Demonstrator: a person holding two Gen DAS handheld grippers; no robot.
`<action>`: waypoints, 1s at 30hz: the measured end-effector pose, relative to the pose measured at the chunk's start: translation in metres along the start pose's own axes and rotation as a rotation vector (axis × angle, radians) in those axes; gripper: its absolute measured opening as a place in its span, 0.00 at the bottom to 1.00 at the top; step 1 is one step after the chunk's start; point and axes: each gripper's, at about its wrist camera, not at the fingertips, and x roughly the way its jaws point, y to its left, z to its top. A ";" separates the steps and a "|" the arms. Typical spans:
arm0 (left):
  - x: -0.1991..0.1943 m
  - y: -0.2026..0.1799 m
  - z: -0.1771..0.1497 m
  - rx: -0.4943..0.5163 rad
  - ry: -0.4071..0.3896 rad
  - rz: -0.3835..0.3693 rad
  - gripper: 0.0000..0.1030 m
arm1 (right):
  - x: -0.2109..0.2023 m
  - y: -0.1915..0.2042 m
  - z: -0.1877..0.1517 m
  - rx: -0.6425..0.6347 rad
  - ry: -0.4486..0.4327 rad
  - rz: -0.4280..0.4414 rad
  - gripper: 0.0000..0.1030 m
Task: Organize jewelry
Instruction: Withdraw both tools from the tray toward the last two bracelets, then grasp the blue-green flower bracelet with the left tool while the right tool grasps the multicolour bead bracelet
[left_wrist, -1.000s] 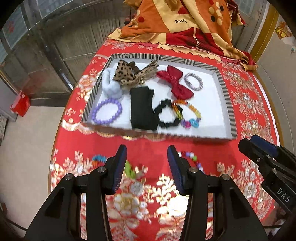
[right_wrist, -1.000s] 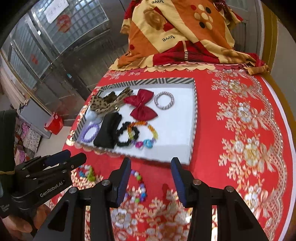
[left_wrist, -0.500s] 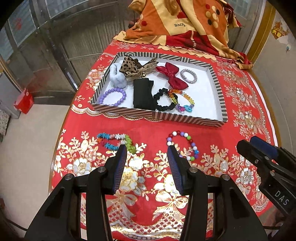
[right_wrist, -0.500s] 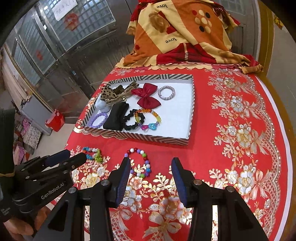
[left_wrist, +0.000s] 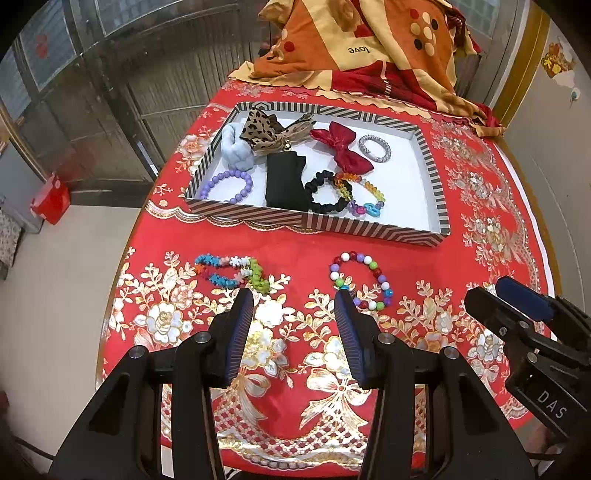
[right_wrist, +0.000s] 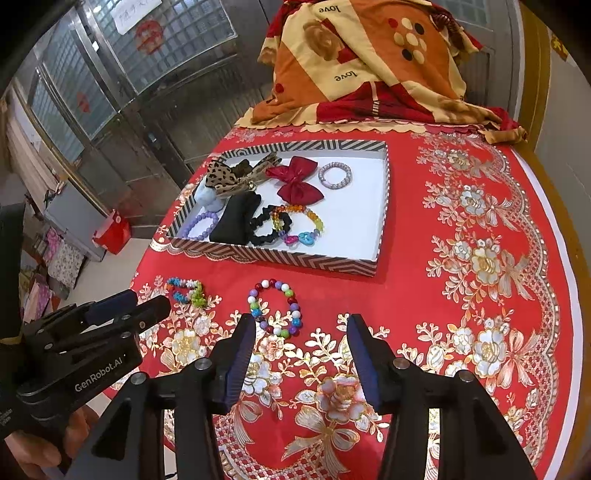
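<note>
A striped tray (left_wrist: 258, 214) (right_wrist: 280, 254) holds a leopard bow, a red bow (left_wrist: 341, 149), a black pouch, a purple bead bracelet (left_wrist: 229, 184), a black scrunchie, a rainbow bracelet and a silver ring bracelet. On the red cloth in front of it lie a star-bead bracelet (left_wrist: 231, 275) (right_wrist: 186, 290) and a round multicolour bead bracelet (left_wrist: 360, 282) (right_wrist: 275, 308). My left gripper (left_wrist: 293, 306) hangs open and empty just short of both. My right gripper (right_wrist: 301, 330) has its jaws opening, nothing between them, the round bracelet just past its left finger.
A folded orange and red blanket (left_wrist: 369, 48) lies at the table's far end. The round table's edge (left_wrist: 122, 266) drops to the floor on the left, where a red bin (left_wrist: 50, 199) stands. The right half of the cloth (right_wrist: 480, 258) bears only its gold pattern.
Both grippers have pulled back from the tray, so the two loose bracelets came fully into view. The right jaws stand a little wider.
</note>
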 end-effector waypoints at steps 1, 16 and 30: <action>0.001 0.000 0.000 0.000 0.003 0.001 0.44 | 0.001 0.000 0.000 -0.002 0.003 0.000 0.48; 0.028 0.049 0.001 -0.109 0.106 -0.027 0.44 | 0.037 -0.002 -0.004 -0.009 0.089 -0.004 0.49; 0.065 0.139 0.014 -0.268 0.199 -0.025 0.48 | 0.102 0.002 0.006 -0.084 0.165 -0.039 0.49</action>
